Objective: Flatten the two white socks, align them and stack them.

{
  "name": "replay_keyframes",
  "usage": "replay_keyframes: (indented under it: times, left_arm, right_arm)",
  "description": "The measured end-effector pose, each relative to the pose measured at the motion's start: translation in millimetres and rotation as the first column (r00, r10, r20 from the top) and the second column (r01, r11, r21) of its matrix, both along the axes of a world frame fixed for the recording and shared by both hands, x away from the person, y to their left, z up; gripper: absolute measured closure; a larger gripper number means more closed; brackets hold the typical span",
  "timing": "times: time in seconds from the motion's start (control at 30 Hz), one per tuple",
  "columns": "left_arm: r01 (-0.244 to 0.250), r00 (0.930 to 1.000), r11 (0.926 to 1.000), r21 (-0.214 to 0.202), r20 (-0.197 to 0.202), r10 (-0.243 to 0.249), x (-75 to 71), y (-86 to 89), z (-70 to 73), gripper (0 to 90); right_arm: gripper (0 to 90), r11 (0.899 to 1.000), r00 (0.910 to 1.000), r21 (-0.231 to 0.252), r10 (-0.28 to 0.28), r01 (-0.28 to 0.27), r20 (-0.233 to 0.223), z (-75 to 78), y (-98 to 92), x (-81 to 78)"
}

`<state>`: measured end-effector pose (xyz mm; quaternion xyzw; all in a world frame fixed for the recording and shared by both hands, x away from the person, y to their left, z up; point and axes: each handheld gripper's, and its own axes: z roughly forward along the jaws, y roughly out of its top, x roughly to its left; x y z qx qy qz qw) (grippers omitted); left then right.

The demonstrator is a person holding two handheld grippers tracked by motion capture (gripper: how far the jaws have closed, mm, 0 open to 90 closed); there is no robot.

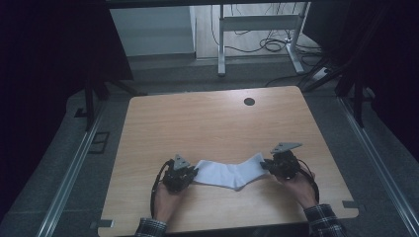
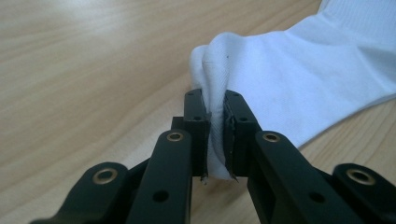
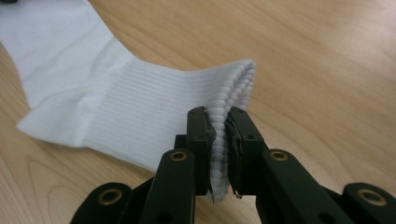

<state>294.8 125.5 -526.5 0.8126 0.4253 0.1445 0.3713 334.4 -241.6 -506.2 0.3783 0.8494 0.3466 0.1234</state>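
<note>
Sock lying flat on table, near front edge. Left gripper fingers clamping bunched toe end; right gripper fingers clamping ribbed cuff. Both hands resting low at opposite ends.

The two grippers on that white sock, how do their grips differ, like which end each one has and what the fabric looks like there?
The left gripper pinches the smooth, bunched-up toe end of the sock, while the right gripper pinches the ribbed cuff edge. In the high view the left gripper sits nearer the person, and the right gripper sits a bit farther up the table. Both are shut on the fabric, with the sock spread between them.
</note>
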Motion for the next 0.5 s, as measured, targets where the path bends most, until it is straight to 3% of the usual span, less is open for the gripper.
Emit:
replay_keyframes:
  times: [0.5]
  left_arm:
    - [-0.019,0.9979,0.9998,0.005,0.063,0.019,28.9,7.4,28.0,81.6]
  right_arm:
    - [79.4,0.999,0.9988,0.027,-0.018,0.017,0.046,18.9,6.3,18.7]
